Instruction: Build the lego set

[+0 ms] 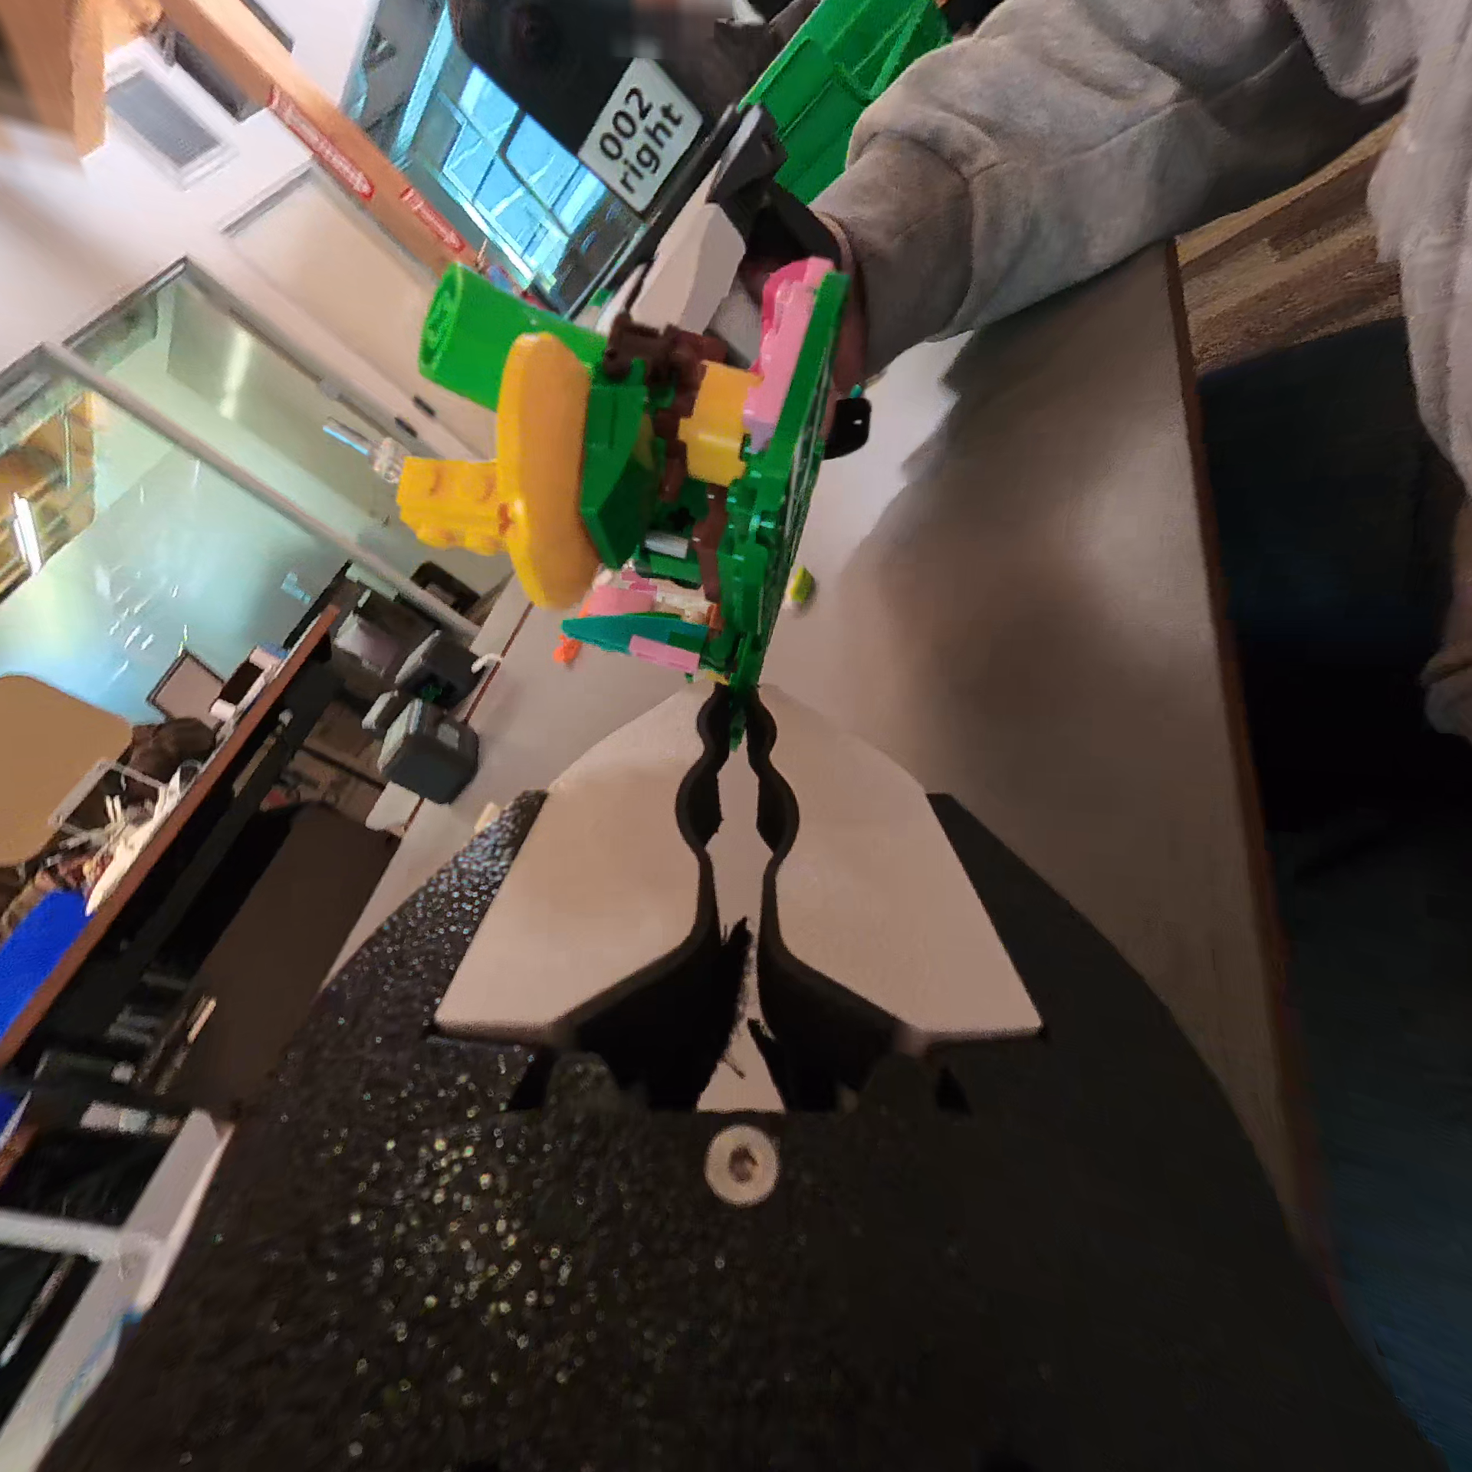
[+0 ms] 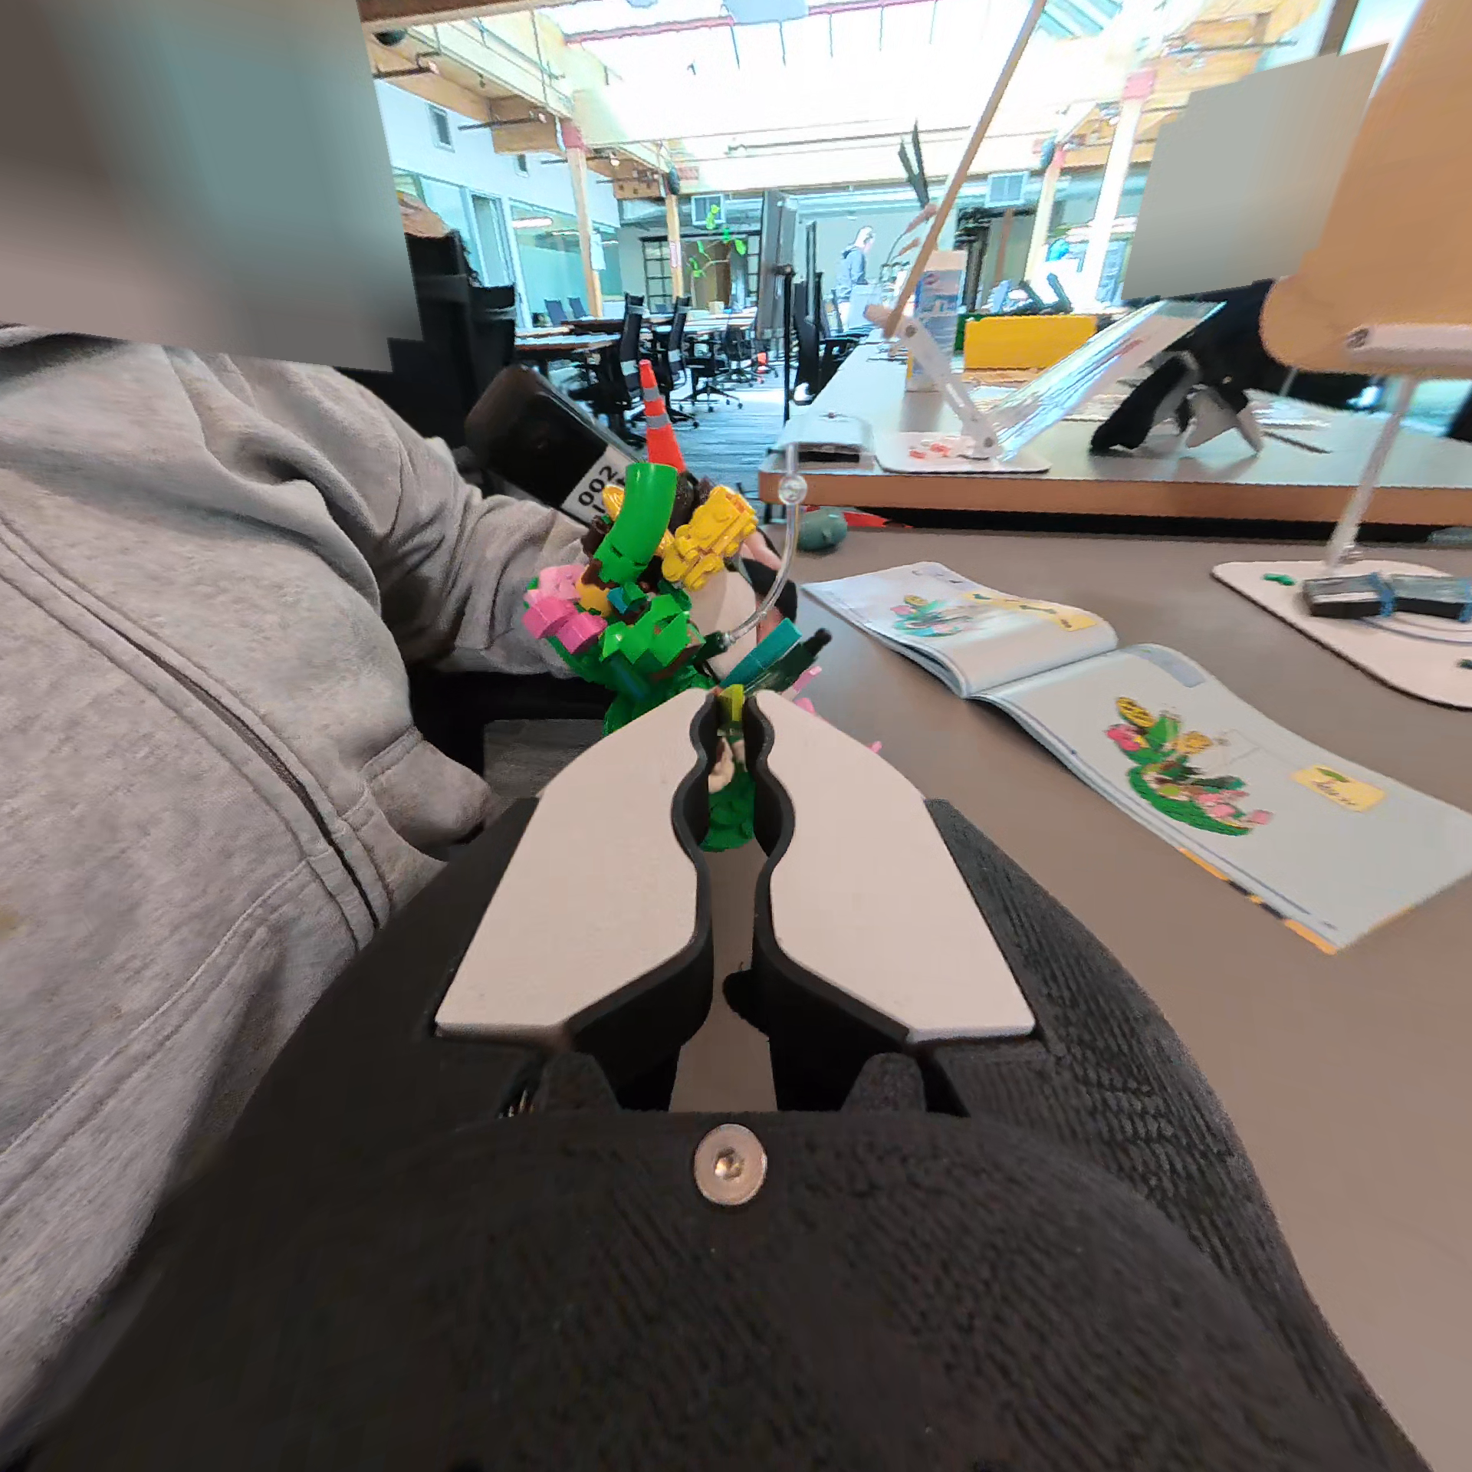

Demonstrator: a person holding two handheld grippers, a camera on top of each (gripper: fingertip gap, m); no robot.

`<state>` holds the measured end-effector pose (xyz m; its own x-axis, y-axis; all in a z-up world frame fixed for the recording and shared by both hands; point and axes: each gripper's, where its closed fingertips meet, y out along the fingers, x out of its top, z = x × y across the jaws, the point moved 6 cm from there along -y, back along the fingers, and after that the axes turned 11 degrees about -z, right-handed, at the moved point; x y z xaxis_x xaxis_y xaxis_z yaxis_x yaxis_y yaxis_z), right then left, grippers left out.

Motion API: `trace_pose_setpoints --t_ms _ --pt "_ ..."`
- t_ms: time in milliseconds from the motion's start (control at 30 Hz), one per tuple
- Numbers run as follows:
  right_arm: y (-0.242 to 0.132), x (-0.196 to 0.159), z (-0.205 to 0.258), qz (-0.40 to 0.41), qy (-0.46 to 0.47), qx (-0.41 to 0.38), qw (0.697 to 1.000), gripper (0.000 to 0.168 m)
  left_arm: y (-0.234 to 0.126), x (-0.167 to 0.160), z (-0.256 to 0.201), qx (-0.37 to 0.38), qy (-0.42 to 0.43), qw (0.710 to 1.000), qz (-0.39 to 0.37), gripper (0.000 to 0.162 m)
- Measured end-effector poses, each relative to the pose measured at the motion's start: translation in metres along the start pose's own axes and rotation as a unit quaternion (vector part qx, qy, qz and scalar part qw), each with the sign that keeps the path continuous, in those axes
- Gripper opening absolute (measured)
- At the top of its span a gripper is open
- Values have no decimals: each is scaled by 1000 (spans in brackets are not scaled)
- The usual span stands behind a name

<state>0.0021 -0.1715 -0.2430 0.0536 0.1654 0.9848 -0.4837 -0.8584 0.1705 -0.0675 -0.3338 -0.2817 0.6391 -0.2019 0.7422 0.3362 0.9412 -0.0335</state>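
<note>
Left tongs (image 1: 737, 721): nearly closed, tips pinching the edge of the model's green baseplate (image 1: 784, 510); this grip carries the model clear of the worktop (image 1: 1035, 637).
Model (image 1: 637, 478): a part-built lego plant scene, held in the air on its side, baseplate edge-on in the left wrist view, with a yellow disc (image 1: 538, 470), a green tube (image 1: 486, 334), brown stem parts and pink blossoms standing out from the plate.
Why tilted: probably to turn the studded face toward the other tongs, so a piece can be pressed on square.
Right tongs (image 2: 737, 709): almost shut on a small yellow-green piece (image 2: 729, 705), which sits right at the model's lower foliage (image 2: 729, 812); whether the piece touches it cannot be told.
Second hold: in the left wrist view the far tongs reach the pink end of the plate, likely bracing it against the push.
Booklet (image 2: 1155, 733): open flat on the worktop to the right, pictures up, placed where the person can check the step.
Stage: late in the build, judging by how full the model is.
Risk: pressing hard on a plate held only by its edge may twist it loose.
</note>
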Motion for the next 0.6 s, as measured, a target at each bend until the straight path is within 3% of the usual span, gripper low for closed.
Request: trace_pose_setpoints --t_ms 200,400,600 --pt "-27 14 -12 -36 -47 -39 997 4 40 -14 32 -16 37 998 -37 4" --pt "-49 22 -27 -81 -52 -82 992 5 75 -50 45 -57 57 995 -50 4" --pt "-55 15 -37 -93 -63 -127 985 4 76 -61 57 -83 32 993 -79 4"
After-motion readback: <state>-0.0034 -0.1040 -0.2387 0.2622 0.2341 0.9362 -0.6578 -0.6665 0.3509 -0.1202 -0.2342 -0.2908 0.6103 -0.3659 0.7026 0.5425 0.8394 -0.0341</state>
